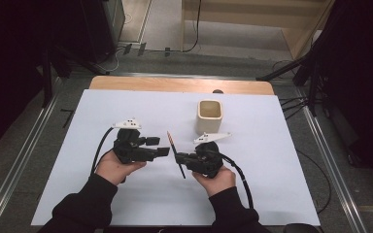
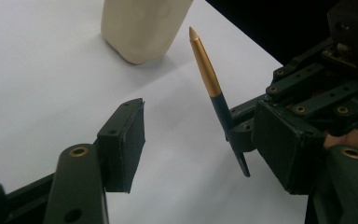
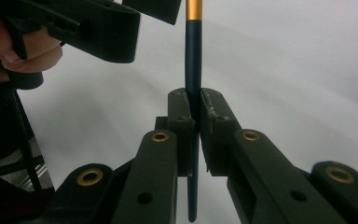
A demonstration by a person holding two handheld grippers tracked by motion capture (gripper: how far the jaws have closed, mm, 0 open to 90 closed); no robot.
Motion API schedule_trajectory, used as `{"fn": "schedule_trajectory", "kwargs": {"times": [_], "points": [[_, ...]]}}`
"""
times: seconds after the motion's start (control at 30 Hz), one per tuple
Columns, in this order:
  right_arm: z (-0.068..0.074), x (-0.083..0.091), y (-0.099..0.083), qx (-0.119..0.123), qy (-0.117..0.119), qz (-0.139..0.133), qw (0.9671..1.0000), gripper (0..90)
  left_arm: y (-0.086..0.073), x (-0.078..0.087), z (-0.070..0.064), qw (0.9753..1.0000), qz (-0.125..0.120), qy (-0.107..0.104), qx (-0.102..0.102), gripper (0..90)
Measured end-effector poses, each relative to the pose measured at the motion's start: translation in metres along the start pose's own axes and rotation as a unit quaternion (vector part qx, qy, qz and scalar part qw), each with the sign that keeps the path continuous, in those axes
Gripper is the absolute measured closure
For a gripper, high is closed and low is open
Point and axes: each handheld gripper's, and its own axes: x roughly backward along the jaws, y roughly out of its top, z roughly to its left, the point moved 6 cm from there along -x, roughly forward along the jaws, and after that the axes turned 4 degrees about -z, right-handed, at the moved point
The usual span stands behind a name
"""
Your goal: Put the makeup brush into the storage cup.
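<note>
A dark blue pen (image 1: 172,143) with a gold upper part hangs above the white table, its gold tip up and tilted away. My right gripper (image 1: 180,158) is shut on its blue shaft, and in the right gripper view the jaws (image 3: 193,100) pinch the pen (image 3: 193,56) upright. My left gripper (image 1: 159,146) is open just left of the pen. In the left gripper view its jaws (image 2: 205,144) stand wide apart, with the pen (image 2: 209,77) in front of the gap. A cream square cup (image 1: 209,115) stands upright behind the pen, also in the left gripper view (image 2: 142,28).
A white sheet (image 1: 126,194) covers the table, with a wooden edge (image 1: 175,85) at the back. Metal rails run along both sides of the table. Cables lie on the floor beyond it. In the right gripper view, the left gripper (image 3: 98,28) sits close at the upper left.
</note>
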Motion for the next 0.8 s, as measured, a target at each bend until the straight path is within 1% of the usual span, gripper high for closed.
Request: {"fn": "schedule_trajectory", "kwargs": {"times": [0.13, 0.2, 0.27, 0.3, 0.33, 0.43, 0.47, 0.7, 0.77, 0.8], "points": [[0.002, -0.003, 0.0, -0.001, 0.002, -0.001, 1.0, 84.5, -0.001, -0.003, 0.0, 0.9999, -0.002, -0.003, 0.013, 37.3], [0.004, -0.005, 0.0, -0.004, 0.006, 0.0, 1.0, 84.5, -0.001, -0.004, 0.0, 0.9999, -0.004, -0.002, 0.014, 38.1], [0.005, -0.006, 0.0, -0.003, 0.006, 0.0, 1.0, 84.5, -0.002, -0.006, 0.0, 0.9997, -0.008, -0.002, 0.022, 38.8], [0.005, -0.007, 0.0, -0.003, 0.008, 0.0, 1.0, 84.5, -0.002, -0.007, 0.0, 0.9997, -0.01, 0.001, 0.024, 39.3], [0.006, -0.007, 0.0, -0.002, 0.008, 0.002, 1.0, 84.5, -0.003, -0.007, 0.0, 0.9996, -0.012, 0.001, 0.025, 41.2], [0.007, -0.009, 0.0, -0.002, 0.01, 0.001, 1.0, 84.5, -0.005, -0.009, 0.0, 0.9991, -0.015, -0.003, 0.04, 42.8], [0.007, -0.009, 0.0, -0.001, 0.01, 0.001, 0.9999, 84.5, -0.005, -0.009, 0.001, 0.9989, -0.017, -0.004, 0.042, 44.7], [0.009, -0.01, 0.0, -0.002, 0.009, -0.004, 0.9999, 84.4, -0.005, -0.012, 0.001, 0.9962, -0.031, -0.017, 0.079, 50.9], [0.009, -0.01, 0.001, -0.003, 0.009, -0.005, 0.9999, 84.5, -0.005, -0.013, 0.001, 0.9962, -0.029, -0.019, 0.08, 53.4], [0.009, -0.01, 0.001, -0.004, 0.009, -0.006, 0.9999, 84.5, -0.006, -0.014, 0.0, 0.9958, -0.029, -0.022, 0.084, 54.8]]}}
